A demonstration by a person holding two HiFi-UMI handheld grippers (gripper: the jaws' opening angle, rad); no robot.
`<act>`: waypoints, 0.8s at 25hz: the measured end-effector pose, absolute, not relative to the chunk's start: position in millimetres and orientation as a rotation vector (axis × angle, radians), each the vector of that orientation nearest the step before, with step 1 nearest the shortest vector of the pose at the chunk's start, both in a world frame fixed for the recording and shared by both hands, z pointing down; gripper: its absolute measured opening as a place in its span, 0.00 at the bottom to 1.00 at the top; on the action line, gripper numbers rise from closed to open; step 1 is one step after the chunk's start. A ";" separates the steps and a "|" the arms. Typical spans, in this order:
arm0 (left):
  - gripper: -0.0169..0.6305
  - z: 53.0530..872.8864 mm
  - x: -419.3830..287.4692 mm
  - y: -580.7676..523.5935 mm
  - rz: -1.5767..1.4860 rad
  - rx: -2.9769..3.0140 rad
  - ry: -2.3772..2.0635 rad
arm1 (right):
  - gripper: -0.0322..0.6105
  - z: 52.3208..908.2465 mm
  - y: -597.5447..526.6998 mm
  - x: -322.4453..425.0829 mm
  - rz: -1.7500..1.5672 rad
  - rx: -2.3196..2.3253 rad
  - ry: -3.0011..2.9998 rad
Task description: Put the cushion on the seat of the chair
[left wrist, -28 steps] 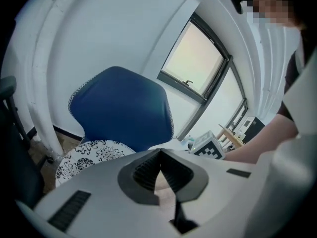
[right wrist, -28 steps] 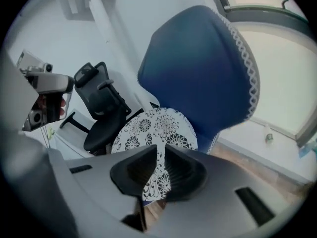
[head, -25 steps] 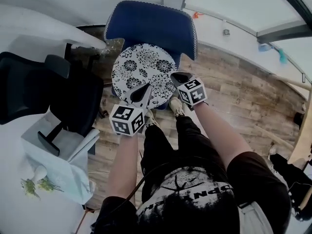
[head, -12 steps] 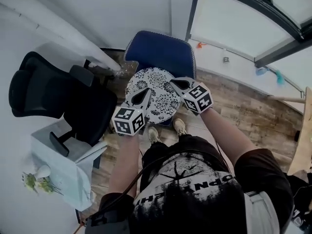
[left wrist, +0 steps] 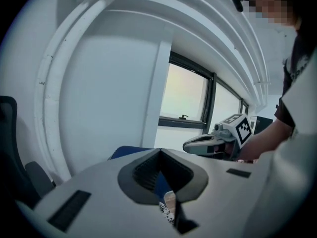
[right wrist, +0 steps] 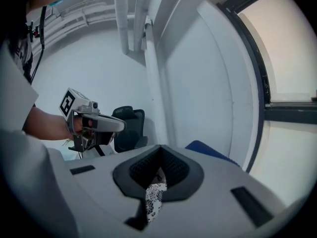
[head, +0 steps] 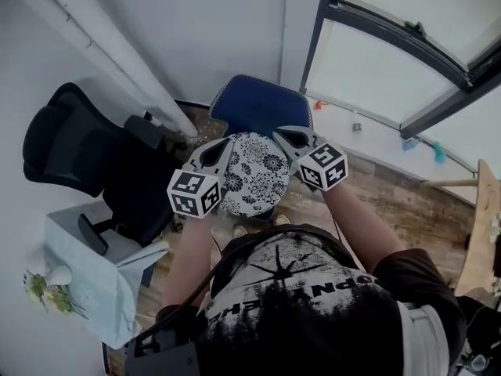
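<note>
Clamping opposite edges of the floral cushion (head: 254, 175), the left gripper (head: 223, 150) and right gripper (head: 285, 136) hold it above the blue chair (head: 257, 104); such shallow pinches could slip.

Wooden floor (head: 423, 210) carries the blue chair (head: 258, 104) against the wall, and a black office chair (head: 78, 143) stands just beside it.

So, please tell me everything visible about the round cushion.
The cushion is round and flat, white fabric with a black flower print. It is held in the air, tilted, near the front of the blue chair, not resting on the seat. The left gripper and the right gripper pinch its edge on opposite sides.
</note>
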State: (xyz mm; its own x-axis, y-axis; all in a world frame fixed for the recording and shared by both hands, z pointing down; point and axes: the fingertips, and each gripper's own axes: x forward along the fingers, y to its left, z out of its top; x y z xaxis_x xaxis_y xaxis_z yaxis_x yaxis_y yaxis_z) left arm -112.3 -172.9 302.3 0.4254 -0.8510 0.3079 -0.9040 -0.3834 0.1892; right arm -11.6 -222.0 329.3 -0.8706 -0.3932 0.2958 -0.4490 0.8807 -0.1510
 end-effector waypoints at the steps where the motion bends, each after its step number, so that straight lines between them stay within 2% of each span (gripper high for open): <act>1: 0.05 295.5 -115.5 -171.7 0.222 2.369 -1.515 | 0.08 319.1 -219.8 -15.8 0.292 0.636 -2.808; 9: 0.05 281.1 -146.0 -152.4 0.166 2.364 -1.557 | 0.08 296.4 -205.3 -40.9 0.182 0.607 -2.841; 20: 0.05 288.0 -147.5 -146.2 0.192 2.368 -1.564 | 0.08 288.0 -191.8 -45.0 0.194 0.599 -2.863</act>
State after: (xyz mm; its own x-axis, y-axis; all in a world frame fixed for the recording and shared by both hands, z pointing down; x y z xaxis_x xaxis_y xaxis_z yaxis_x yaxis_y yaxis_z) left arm -147.5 -146.2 288.0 0.3997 -0.8756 0.2711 -0.9152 -0.3647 0.1714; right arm -45.0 -191.8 288.0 -0.8954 -0.3811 0.2301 -0.4086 0.9088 -0.0850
